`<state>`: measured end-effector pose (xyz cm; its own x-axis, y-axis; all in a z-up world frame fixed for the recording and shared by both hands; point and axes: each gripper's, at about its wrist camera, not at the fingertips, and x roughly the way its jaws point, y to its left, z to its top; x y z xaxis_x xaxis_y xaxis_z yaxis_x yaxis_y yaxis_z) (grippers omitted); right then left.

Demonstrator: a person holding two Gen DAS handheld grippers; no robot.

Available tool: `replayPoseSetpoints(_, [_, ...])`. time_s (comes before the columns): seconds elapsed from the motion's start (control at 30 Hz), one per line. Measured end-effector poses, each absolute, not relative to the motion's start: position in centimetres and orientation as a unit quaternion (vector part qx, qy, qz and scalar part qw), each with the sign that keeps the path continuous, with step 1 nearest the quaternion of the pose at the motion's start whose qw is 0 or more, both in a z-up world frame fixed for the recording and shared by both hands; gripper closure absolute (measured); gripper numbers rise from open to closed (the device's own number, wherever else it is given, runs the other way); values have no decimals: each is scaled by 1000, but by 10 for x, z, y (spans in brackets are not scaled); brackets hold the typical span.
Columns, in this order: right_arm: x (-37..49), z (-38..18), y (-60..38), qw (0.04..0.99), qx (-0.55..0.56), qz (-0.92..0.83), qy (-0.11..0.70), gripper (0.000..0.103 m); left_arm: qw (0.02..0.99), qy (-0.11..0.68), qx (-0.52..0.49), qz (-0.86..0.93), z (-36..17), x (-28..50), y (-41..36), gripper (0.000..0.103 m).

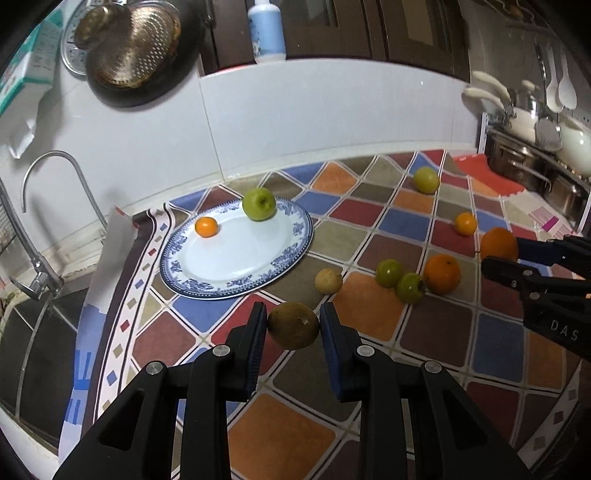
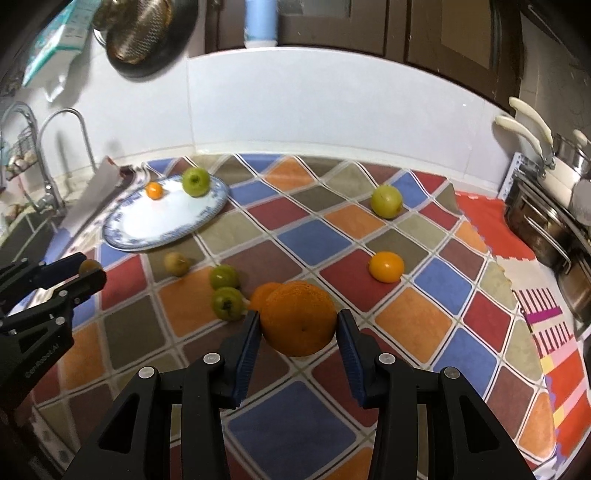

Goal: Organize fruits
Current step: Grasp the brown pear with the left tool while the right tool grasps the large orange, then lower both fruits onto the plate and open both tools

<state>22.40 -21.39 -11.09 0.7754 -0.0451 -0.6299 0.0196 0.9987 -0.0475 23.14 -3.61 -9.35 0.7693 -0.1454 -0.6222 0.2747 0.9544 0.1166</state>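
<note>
My left gripper (image 1: 293,325) is shut on a brownish-green fruit (image 1: 293,326) and holds it above the checked cloth, short of the blue-rimmed plate (image 1: 295,243). The plate holds a green apple (image 1: 259,204) and a small orange (image 1: 206,226). My right gripper (image 2: 298,328) is shut on a large orange (image 2: 298,318) above the cloth. Loose on the cloth lie another orange (image 1: 441,274), two green fruits (image 1: 388,272) (image 1: 410,287), a pale yellow fruit (image 1: 328,280), a small orange (image 1: 465,223) and a yellow-green fruit (image 1: 426,180).
A sink with a tap (image 1: 37,206) lies left of the cloth. Steel pots and utensils (image 1: 535,155) stand at the right. A white tiled wall (image 1: 295,122) backs the counter, with a colander (image 1: 129,48) and a bottle (image 1: 266,33) above it.
</note>
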Motion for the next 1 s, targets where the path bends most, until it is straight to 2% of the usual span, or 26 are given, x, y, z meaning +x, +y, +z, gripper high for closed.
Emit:
replayPoseSetpoints(0.53, [215,-68,-166,959,-43,71,270,60,955,270,71,-99,-52,214,-7,73])
replayPoseSetpoints(1.0, [257,-40,-114,965,-60,120,227,60,965,242,68,-73,-33,245,29,73])
